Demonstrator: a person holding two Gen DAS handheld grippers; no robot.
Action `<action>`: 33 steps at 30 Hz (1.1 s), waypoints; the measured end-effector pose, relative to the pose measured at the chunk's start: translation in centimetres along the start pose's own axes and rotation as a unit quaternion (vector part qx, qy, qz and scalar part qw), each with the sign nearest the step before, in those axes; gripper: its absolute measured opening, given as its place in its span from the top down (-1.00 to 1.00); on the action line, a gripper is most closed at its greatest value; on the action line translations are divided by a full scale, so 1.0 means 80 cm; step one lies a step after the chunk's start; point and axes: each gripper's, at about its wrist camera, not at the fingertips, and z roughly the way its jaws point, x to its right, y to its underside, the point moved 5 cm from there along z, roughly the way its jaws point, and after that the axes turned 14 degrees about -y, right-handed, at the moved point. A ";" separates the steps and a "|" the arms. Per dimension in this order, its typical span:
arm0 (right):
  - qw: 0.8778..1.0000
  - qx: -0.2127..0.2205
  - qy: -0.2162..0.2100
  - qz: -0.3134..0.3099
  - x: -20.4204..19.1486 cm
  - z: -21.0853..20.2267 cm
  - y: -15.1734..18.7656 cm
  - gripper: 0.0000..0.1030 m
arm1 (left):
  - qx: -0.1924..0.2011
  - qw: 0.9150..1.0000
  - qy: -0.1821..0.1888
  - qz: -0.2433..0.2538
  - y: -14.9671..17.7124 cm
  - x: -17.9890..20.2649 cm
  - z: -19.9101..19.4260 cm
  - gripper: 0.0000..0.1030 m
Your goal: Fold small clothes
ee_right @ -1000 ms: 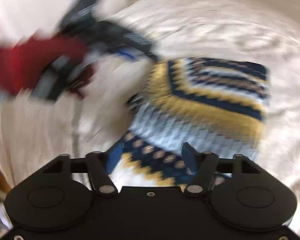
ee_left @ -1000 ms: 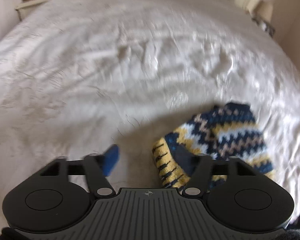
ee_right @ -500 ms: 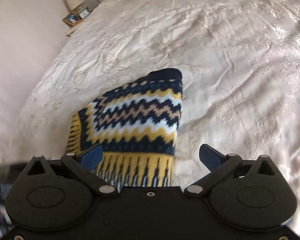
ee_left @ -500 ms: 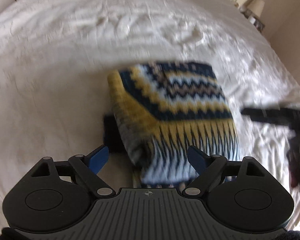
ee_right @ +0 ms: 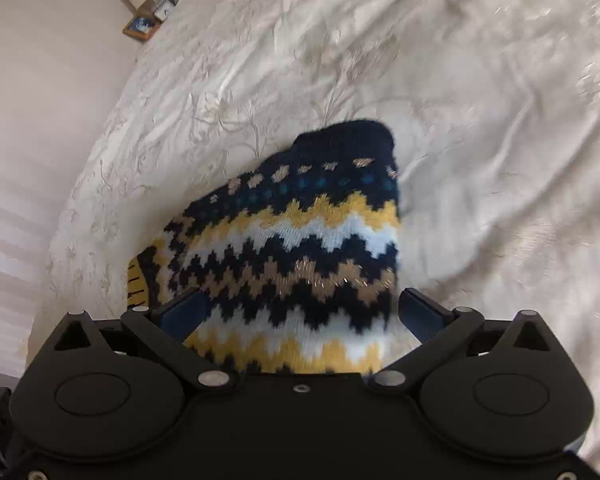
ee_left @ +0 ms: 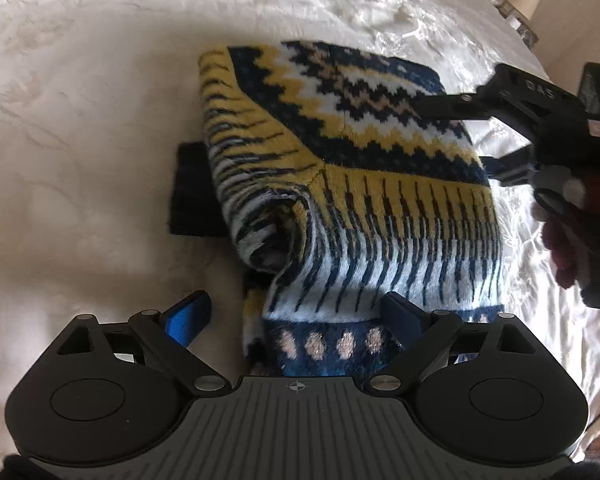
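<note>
Both tongs pointed steeply down at the sweater, low in frame: left gripper had just widened, right gripper stood wide, neither gripping.

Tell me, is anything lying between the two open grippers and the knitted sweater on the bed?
Nothing visible does. The sweater lies bare on the bed; it already shows between the spread fingers of the left gripper and the right gripper. Both jaws have just been opening, gripping nothing.
</note>
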 end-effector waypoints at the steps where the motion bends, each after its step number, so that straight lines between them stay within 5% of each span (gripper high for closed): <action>1: 1.000 -0.005 -0.004 0.003 0.002 0.007 -0.001 -0.99 | -0.003 1.000 0.003 0.001 -0.001 0.001 0.006 -0.87; 3: 1.000 -0.013 -0.012 0.005 0.005 0.022 -0.003 -1.00 | -0.008 1.000 0.014 -0.002 -0.002 0.004 0.015 -0.98; 16: 0.997 0.011 -0.055 0.053 0.019 0.036 -0.013 -1.00 | -0.013 0.999 0.050 -0.015 -0.008 0.002 0.029 -0.96; 18: 0.997 0.001 -0.053 0.053 0.017 0.037 -0.013 -0.98 | -0.018 0.998 0.055 -0.023 -0.007 -0.005 0.027 -0.73; 20: 0.998 -0.013 -0.043 0.038 0.008 0.036 -0.012 -0.59 | -0.026 0.996 0.084 -0.027 -0.009 -0.008 0.021 -0.08; 23: 1.000 -0.021 -0.003 0.008 -0.007 0.027 -0.009 -0.08 | -0.012 0.996 0.084 -0.013 -0.006 -0.006 0.006 0.35; 25: 1.000 -0.012 0.003 0.015 -0.015 0.011 -0.009 0.11 | 0.003 0.996 0.087 -0.004 -0.003 -0.004 -0.010 0.40; 33: 0.999 0.025 0.009 -0.018 -0.085 -0.070 0.027 0.14 | 0.040 0.991 0.127 0.020 0.026 0.009 -0.088 0.41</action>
